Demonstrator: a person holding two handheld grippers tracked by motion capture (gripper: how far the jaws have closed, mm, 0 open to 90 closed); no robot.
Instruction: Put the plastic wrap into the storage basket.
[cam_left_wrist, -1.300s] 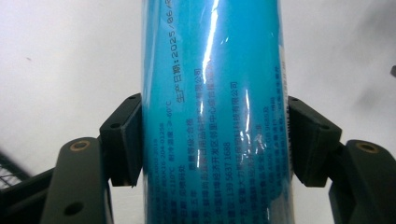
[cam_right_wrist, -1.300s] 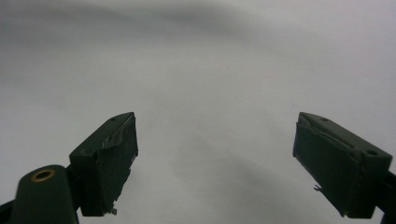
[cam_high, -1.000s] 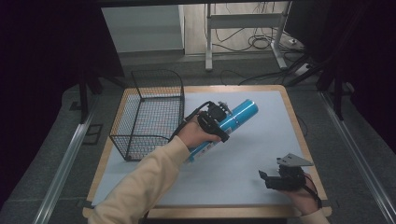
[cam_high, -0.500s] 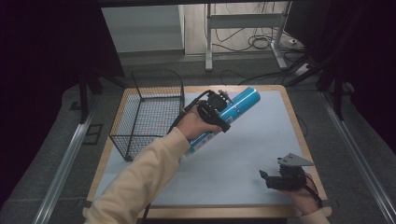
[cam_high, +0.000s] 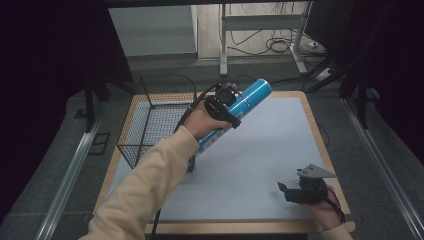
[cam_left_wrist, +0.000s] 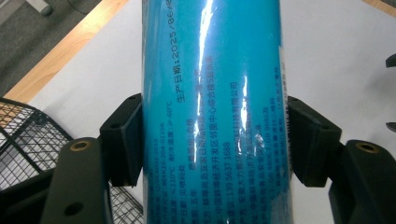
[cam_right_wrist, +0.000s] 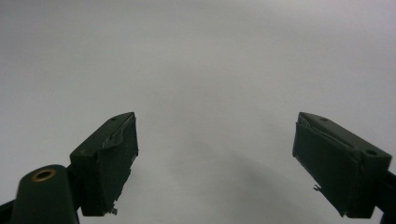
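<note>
The blue can (cam_high: 239, 111) is off the table (cam_high: 260, 145), held in the air at a slant over the mat's far-left part, its top end pointing toward two o'clock and its lower end hidden behind the left hand (cam_high: 202, 122). The left gripper (cam_high: 225, 102) is clamped across the can's middle; in the left gripper view the two black pads (cam_left_wrist: 123, 140) press flat on opposite sides of the glossy body (cam_left_wrist: 212, 116), with printed text running along it. Just beside the can, toward nine o'clock, stands the wire basket (cam_high: 150, 120), open at the top, its near corner resting on the table. My reading is that the can is being carried to the basket. To do that well, the hand should lift until the can's lower end clears the basket's rim, swing toward nine o'clock, and level the can so that it goes in lengthwise rather than catching a wire with one end. The can is smooth and round, so it could turn or slip in the pads if swung fast; a slow arc and a low release inside the basket would keep it from bouncing out. The cable (cam_high: 187, 112) trailing from the gripper should stay clear of the rim. The right gripper (cam_high: 290, 192) sits at five o'clock near the table's front edge, jaws spread wide with nothing between them, its view showing bare grey mat (cam_right_wrist: 201, 65); it is well apart from the can.
</note>
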